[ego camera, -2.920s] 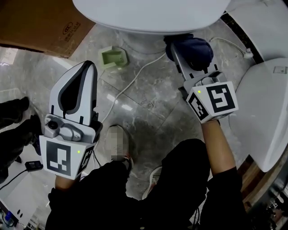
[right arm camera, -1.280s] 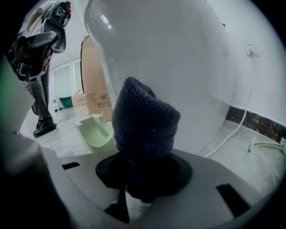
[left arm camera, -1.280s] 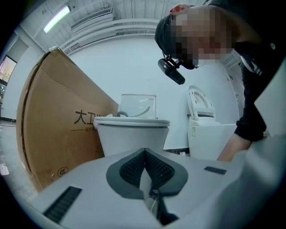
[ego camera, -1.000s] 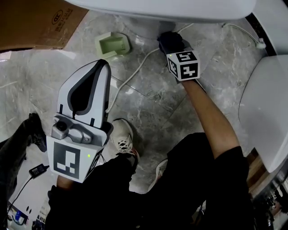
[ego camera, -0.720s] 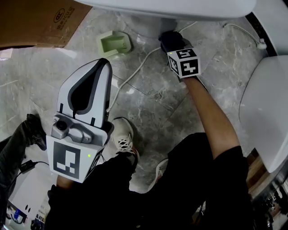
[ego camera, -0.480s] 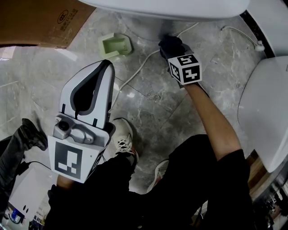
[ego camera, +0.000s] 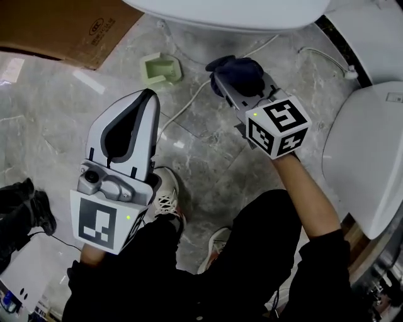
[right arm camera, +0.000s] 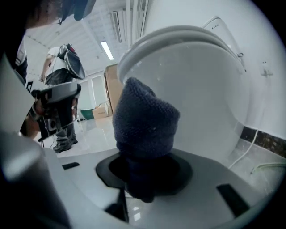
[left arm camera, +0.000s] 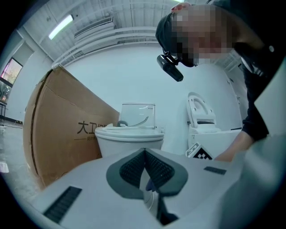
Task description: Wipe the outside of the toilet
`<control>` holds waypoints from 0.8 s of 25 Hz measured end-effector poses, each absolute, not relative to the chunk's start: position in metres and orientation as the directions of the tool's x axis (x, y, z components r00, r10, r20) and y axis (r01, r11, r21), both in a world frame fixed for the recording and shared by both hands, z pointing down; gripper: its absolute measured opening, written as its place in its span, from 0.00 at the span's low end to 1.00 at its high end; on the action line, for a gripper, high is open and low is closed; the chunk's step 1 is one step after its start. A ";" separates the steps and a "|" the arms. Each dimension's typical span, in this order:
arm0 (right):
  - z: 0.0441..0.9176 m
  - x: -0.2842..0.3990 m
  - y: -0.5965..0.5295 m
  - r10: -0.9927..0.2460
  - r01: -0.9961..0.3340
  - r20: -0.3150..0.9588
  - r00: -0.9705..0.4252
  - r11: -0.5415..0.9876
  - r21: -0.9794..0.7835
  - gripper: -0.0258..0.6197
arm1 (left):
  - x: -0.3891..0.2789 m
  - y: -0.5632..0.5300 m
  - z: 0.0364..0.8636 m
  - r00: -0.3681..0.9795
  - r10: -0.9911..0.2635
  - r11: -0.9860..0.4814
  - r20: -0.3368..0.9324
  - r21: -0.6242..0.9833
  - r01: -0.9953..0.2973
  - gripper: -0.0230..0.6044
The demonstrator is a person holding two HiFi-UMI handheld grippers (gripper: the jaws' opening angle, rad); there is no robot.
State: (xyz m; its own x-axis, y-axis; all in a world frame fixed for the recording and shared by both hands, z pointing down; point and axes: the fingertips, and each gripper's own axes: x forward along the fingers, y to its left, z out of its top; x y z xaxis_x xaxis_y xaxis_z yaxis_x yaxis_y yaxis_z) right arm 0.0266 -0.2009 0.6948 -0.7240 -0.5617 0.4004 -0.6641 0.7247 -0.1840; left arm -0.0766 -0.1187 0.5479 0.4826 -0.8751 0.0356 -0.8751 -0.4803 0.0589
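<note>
Near the top centre of the head view, the right gripper (ego camera: 242, 93) is clamped on a dark blue cloth (ego camera: 237, 73), which bulges out past its jaws as a rounded wad. Half a second ago this gripper reached further up the frame, with the cloth against the foot of the toilet (ego camera: 233, 14) under the bowl's rim. Now it has drawn back toward the person and swung a little to the right, so that grey floor (ego camera: 208, 148) shows between cloth and pedestal. The right gripper view agrees: the cloth stands up in front of the bowl's white curved side, close to it, though whether it touches cannot be told. That reads as the end of one stroke low on the base, with the cloth being brought round for another patch, likely the side of the bowl; most of the outer surface appears still to be done. At lower left the left gripper (ego camera: 148, 95) is held upright with its jaws pressed together on nothing, taking no part. A white cable (ego camera: 187, 104) runs across the floor just left of the cloth, and a small green tray (ego camera: 160, 68) and a cardboard box (ego camera: 60, 25) lie toward the upper left.
</note>
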 end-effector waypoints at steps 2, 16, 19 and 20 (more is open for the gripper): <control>0.669 0.020 -0.199 -0.565 -0.647 0.357 -0.744 0.743 -0.172 0.23 | -0.078 -0.114 0.544 0.475 -0.879 -0.473 0.028 0.054 -0.879 0.05; 0.594 0.003 -0.210 -0.638 -0.657 0.170 -0.751 0.746 -0.106 0.23 | -0.084 -0.102 0.540 0.449 -0.893 -0.448 0.031 0.041 -0.893 0.05; 0.597 -0.002 -0.213 -0.641 -0.660 0.164 -0.750 0.743 -0.117 0.23 | -0.083 -0.104 0.544 0.457 -0.889 -0.455 0.041 0.044 -0.889 0.05; 0.599 -0.003 -0.213 -0.643 -0.662 0.165 -0.748 0.740 -0.117 0.22 | -0.082 -0.105 0.546 0.459 -0.888 -0.457 0.044 0.045 -0.888 0.05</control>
State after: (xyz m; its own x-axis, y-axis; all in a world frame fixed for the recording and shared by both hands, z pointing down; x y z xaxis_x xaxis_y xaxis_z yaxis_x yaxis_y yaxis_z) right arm -0.0028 -0.2131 0.5986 -0.7476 -0.6433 0.1651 -0.6625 0.7399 -0.1169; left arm -0.0821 -0.1046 0.5456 0.4586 -0.8875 0.0440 -0.8884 -0.4569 0.0452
